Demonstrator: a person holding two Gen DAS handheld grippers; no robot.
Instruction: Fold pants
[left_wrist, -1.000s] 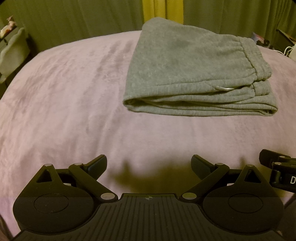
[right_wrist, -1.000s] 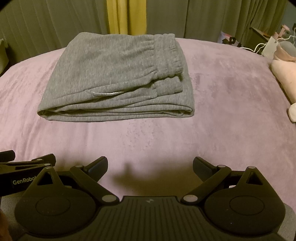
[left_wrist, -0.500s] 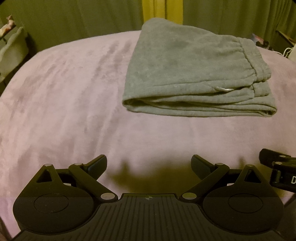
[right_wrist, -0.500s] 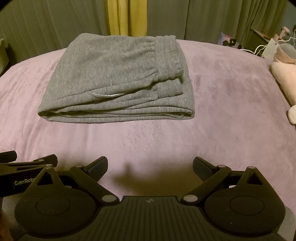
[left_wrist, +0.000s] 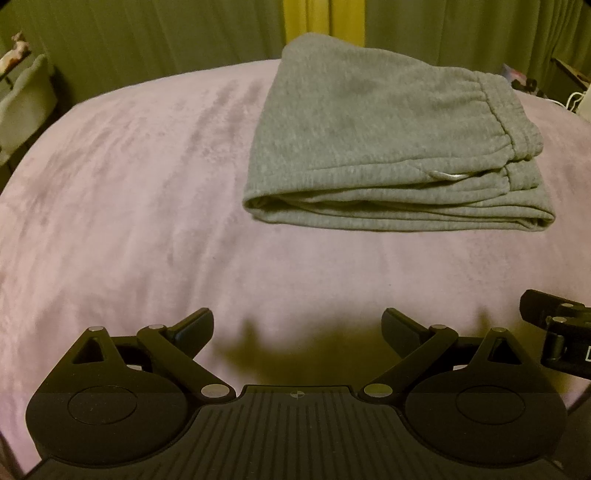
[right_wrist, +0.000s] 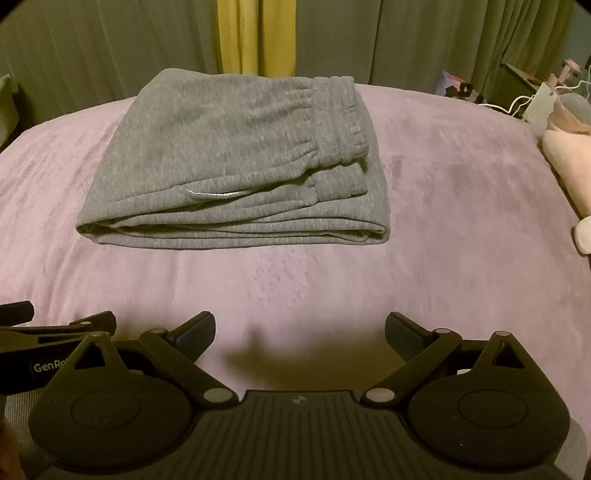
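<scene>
1. Grey pants (left_wrist: 391, 147) lie folded into a compact rectangular stack on the mauve plush blanket (left_wrist: 129, 203), toward the far side of the bed. Seen from the right wrist, the same stack (right_wrist: 236, 162) sits left of centre.
2. Layers: several folded edges face the cameras, stacked flat one on another. The elastic waistband (right_wrist: 336, 122) runs along the stack's right side, gathered and slightly rumpled, with a ribbed cuff (right_wrist: 340, 181) just below it.
3. A short white cord or seam edge (right_wrist: 212, 193) shows at a pocket slit on the top layer (which of the two it is, cannot tell).
4. Left gripper (left_wrist: 297, 325): jaws spread wide, nothing between them, held low over the near part of the blanket, well apart from the pants. It casts a shadow on the blanket directly ahead.
5. Right gripper (right_wrist: 300, 328): jaws likewise spread wide and empty, near edge of the blanket, well apart from the pants.
6. The two grippers sit side by side: part of the right one (left_wrist: 557, 332) shows at the right edge of the left wrist view, and part of the left one (right_wrist: 55, 332) at the left edge of the right wrist view.
7. Surroundings: green curtains (right_wrist: 406, 40) with a yellow strip (right_wrist: 240, 37) behind the bed; a pink plush toy (right_wrist: 569, 155) at the right edge of the blanket; white cables (right_wrist: 517, 103) beyond it.
</scene>
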